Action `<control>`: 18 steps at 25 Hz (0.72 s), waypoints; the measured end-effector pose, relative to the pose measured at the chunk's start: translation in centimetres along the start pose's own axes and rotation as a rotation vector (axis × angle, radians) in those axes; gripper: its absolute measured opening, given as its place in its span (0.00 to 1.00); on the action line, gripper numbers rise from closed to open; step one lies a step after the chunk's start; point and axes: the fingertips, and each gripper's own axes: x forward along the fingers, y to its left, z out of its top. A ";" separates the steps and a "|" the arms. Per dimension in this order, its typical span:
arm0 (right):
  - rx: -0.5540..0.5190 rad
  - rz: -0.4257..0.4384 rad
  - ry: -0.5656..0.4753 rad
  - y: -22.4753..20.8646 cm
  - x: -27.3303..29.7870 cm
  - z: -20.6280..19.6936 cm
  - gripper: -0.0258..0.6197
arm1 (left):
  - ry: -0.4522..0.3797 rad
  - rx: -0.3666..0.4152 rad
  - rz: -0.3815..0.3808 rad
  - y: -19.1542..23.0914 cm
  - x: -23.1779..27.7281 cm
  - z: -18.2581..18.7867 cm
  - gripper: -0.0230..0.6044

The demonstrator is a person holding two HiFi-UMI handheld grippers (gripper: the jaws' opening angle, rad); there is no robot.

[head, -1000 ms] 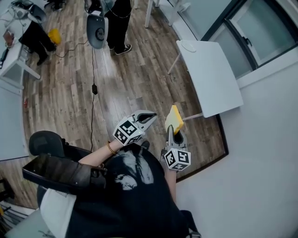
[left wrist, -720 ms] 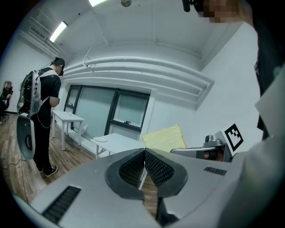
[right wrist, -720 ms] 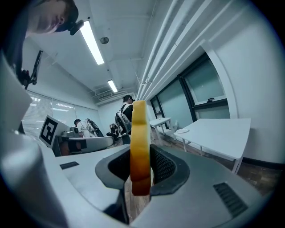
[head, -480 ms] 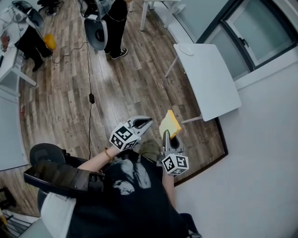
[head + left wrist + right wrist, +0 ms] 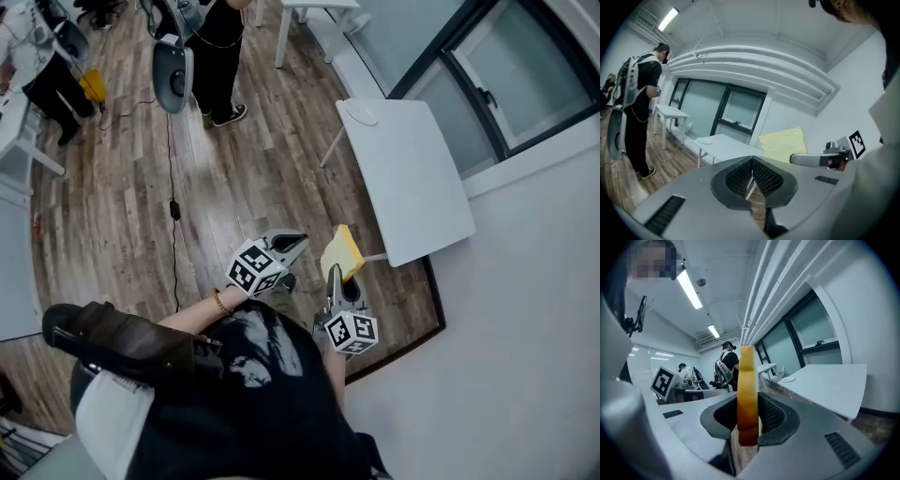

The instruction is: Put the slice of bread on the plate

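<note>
My right gripper point(image 5: 336, 276) is shut on a yellow slice of bread point(image 5: 340, 252), which stands upright between the jaws and shows edge-on in the right gripper view point(image 5: 746, 394). To its left my left gripper point(image 5: 284, 244) has its jaws shut with nothing between them point(image 5: 752, 171). Ahead stands a white table point(image 5: 405, 178) with a small white plate point(image 5: 362, 113) near its far corner. The plate point(image 5: 788, 379) lies bare. The bread hangs just off the table's near corner, apart from it.
The floor point(image 5: 234, 178) is wooden, with a black cable point(image 5: 172, 208) running across it. A person in black point(image 5: 221, 42) stands at the far side beside a grey chair point(image 5: 172, 75). A second white table point(image 5: 314, 7) stands beyond. A white wall and window point(image 5: 525, 84) run along the right.
Both grippers and the bread have moved toward the white table, which now lies closer to them. The right jaws stay shut on the bread and the left jaws stay shut.
</note>
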 end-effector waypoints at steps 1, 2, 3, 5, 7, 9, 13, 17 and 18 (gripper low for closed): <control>0.008 -0.003 -0.009 -1.2 0.5 0.8 0.19 | -0.010 0.032 -0.015 -0.4 1.4 1.4 0.05; 0.016 -0.003 -0.017 -2.4 0.9 1.6 0.19 | -0.018 0.070 -0.026 -0.9 2.8 2.6 0.05; 0.022 -0.002 -0.023 -3.6 1.4 2.3 0.19 | -0.023 0.107 -0.030 -1.2 4.1 3.6 0.05; 0.026 0.005 -0.023 -6.0 2.6 3.4 0.19 | -0.023 0.147 -0.029 -1.3 6.6 4.9 0.05; 0.030 0.019 -0.011 -8.1 3.8 4.1 0.19 | -0.012 0.144 -0.029 -1.2 8.8 5.3 0.05; 0.037 0.038 0.007 -9.7 4.9 4.6 0.19 | 0.009 0.134 -0.031 -1.1 10.5 5.1 0.05; 0.047 0.058 0.041 -12.4 7.3 5.2 0.19 | 0.048 0.141 -0.031 -0.4 12.9 5.0 0.05; 0.067 0.072 0.067 -13.5 10.4 5.9 0.19 | 0.054 0.095 -0.011 2.5 14.2 6.0 0.05; 0.066 0.075 0.072 -13.5 11.3 6.1 0.19 | 0.054 0.081 -0.005 3.6 14.4 6.3 0.05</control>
